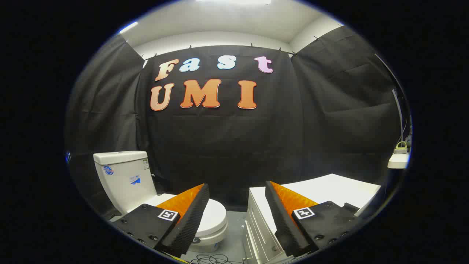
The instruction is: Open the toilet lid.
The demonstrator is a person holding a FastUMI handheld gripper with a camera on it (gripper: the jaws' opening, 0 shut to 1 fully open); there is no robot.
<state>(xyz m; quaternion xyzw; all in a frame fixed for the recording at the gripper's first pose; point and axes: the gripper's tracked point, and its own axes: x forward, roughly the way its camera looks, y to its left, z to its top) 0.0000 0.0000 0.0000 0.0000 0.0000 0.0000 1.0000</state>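
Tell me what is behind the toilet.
Behind the toilet its white tank stands, with black booth cloth behind it. The tank hides the cloth directly behind. The lid is down, and the open gripper hovers apart from it.

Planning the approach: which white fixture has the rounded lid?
The white toilet with its closed oval lid, beyond the open gripper; the white cabinet is flat-topped, boxy.

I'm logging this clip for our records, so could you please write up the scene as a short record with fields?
setting: booth with black cloth walls
toilet: white, beyond the left finger, partly hidden by it
toilet lid: down, not yet opened
tank: behind the bowl, lid on, stickers on its front
cabinet: white, flat top, beyond the right finger
gripper: open, fingers apart, holding nothing, not touching the toilet
floor: grey, cables lying near the fingers
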